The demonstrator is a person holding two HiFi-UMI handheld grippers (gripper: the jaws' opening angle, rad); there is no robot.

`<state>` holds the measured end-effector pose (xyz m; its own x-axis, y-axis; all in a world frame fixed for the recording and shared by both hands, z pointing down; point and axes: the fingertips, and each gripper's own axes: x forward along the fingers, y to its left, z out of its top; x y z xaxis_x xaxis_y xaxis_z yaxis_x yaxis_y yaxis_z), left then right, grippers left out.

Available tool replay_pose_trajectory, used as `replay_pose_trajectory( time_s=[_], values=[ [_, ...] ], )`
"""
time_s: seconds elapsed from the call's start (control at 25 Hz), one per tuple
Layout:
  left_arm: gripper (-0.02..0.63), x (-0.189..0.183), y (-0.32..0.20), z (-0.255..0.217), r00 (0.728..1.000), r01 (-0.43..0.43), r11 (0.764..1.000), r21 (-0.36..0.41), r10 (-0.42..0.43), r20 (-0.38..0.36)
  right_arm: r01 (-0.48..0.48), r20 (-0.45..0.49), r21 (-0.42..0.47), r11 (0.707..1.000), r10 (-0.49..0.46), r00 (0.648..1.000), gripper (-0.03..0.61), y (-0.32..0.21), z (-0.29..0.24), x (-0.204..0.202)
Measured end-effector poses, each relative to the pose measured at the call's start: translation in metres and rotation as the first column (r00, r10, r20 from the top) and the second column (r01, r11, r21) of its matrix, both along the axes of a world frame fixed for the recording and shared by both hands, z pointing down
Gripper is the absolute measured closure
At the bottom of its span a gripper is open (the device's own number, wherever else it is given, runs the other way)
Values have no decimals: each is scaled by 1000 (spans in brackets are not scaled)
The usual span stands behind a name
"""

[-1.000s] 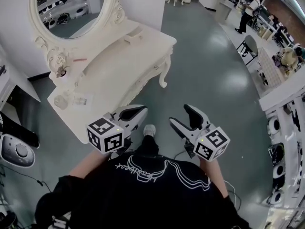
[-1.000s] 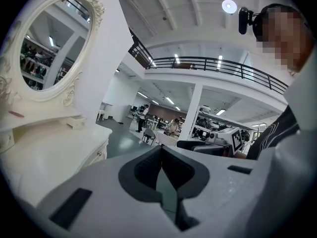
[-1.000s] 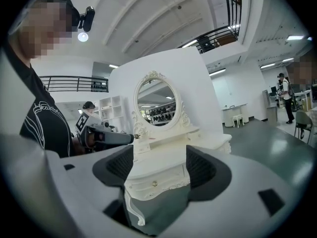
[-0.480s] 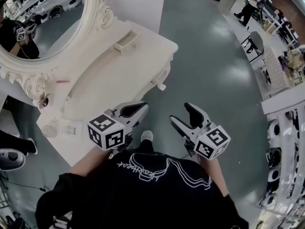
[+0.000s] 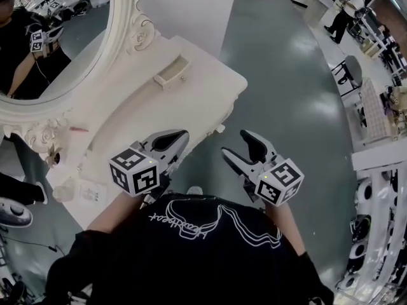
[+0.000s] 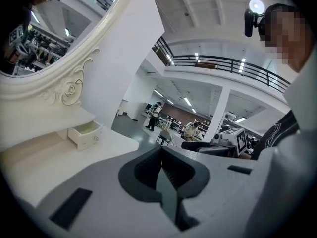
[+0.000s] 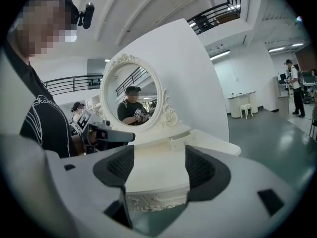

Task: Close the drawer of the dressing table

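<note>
The white dressing table point(image 5: 210, 100) stands ahead and to the left under an oval mirror point(image 5: 44, 37). A small drawer point(image 5: 172, 72) on its top at the back is pulled out; it also shows as the drawer point(image 6: 85, 134) in the left gripper view and the drawer point(image 7: 179, 139) in the right gripper view. My left gripper point(image 5: 181, 137) hovers at the table's front edge, jaws shut and empty point(image 6: 161, 157). My right gripper point(image 5: 234, 142) is held over the floor just right of the table, open, with nothing between its fingers point(image 7: 156, 165).
A card point(image 5: 92, 191) and a thin red stick point(image 5: 79, 129) lie on the tabletop's left part. Grey floor point(image 5: 286, 81) stretches to the right. Chairs point(image 5: 353, 72) and a standing person point(image 5: 346, 8) are far off at the right.
The view has closed in on the table, so mirror and drawer look larger and nearer. Both grippers have shifted slightly forward toward the table edge; their jaw states are unchanged.
</note>
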<state>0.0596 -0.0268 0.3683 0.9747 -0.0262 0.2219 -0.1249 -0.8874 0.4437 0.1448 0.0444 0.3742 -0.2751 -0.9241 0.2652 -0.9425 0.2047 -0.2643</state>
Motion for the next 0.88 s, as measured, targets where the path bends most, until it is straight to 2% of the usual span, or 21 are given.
replay_pose_trajectory(
  time_s=[0.24,0.56,0.88],
  values=[
    [609,-7,-33,1,996,87,996,15,-87,6,50,12,-9,999,-50,999,268,-35,7,5],
    [610,-24,-75,10,973,230,973,4,-230,12,152,-4,-43,988,-152,988,275,-97,24,5],
    [610,-28,-120,29,927,374,926,-52,-372,40,226,-25,-124,966,-231,973,282,-163,56,21]
  ],
)
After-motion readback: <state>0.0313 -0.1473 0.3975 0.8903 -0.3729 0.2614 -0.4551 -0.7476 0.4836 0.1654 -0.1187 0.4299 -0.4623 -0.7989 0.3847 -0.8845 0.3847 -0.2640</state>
